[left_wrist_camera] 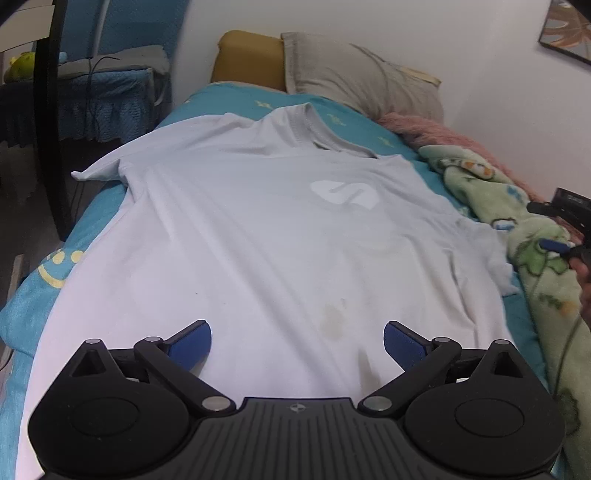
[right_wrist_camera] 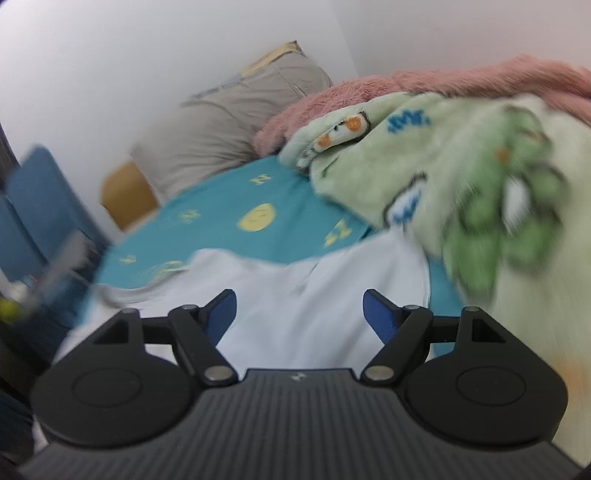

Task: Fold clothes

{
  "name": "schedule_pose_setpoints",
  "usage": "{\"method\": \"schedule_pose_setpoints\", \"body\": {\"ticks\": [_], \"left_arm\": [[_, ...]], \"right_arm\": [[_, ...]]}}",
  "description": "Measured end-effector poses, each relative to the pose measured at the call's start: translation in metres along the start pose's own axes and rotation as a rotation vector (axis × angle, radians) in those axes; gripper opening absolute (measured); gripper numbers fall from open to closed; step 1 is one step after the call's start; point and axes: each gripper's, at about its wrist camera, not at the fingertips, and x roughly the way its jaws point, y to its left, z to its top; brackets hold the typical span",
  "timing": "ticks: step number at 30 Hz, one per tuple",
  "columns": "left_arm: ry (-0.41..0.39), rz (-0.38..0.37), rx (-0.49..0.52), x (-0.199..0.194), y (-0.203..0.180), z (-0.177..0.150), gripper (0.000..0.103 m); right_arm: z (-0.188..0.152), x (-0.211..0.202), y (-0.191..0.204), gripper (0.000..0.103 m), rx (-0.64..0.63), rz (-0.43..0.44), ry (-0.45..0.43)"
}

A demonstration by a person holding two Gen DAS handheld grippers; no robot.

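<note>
A narrow bed (left_wrist_camera: 207, 107) with a teal cotton sheet printed with yellow smiley faces and stars fills both views, pushed against a plain white wall (left_wrist_camera: 424, 33). At its head stands a mustard-yellow padded headboard (left_wrist_camera: 247, 55), and a grey-beige rumpled pillow (left_wrist_camera: 354, 77) leans on it. Along the wall side lie a shaggy pink blanket (right_wrist_camera: 461, 81) and a fluffy pale-green fleece blanket with cartoon prints (right_wrist_camera: 424, 155), bunched in soft folds. To the far left stands a piece of furniture under a blue ruffled cover (left_wrist_camera: 92, 96), and a framed picture (left_wrist_camera: 569, 29) hangs at the upper right.

The white short-sleeved T-shirt of smooth thin fabric (left_wrist_camera: 258, 229) lies spread flat on the bed, collar toward the pillow, a glossy white logo on the chest, shallow creases and faint yellowish stains near the hem. One sleeve reaches the bed's left edge; the other is crumpled beside the green fleece.

The left gripper (left_wrist_camera: 297, 343) hangs over the hem, its blue-padded fingers spread wide, holding nothing. The right gripper (right_wrist_camera: 299, 314), in a motion-blurred view, is above the right sleeve, fingers likewise apart and empty.
</note>
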Motion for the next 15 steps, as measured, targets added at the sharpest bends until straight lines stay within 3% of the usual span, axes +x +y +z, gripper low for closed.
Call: {"method": "schedule_pose_setpoints", "body": {"ticks": [6,10,15], "left_arm": [[0.01,-0.079,0.08,-0.029,-0.02,-0.014,0.097],[0.101,-0.155,0.152,-0.038,-0.046,-0.036,0.092],[0.224,-0.297,0.227,-0.046,-0.085,-0.066,0.075]], "right_arm": [[-0.052,-0.129,0.025,0.077,0.099,0.061,0.065],[-0.072,-0.194,0.032,0.078,0.071,0.114,0.025],[-0.091,-0.222,0.02,0.079,0.122,0.144,0.008]]}}
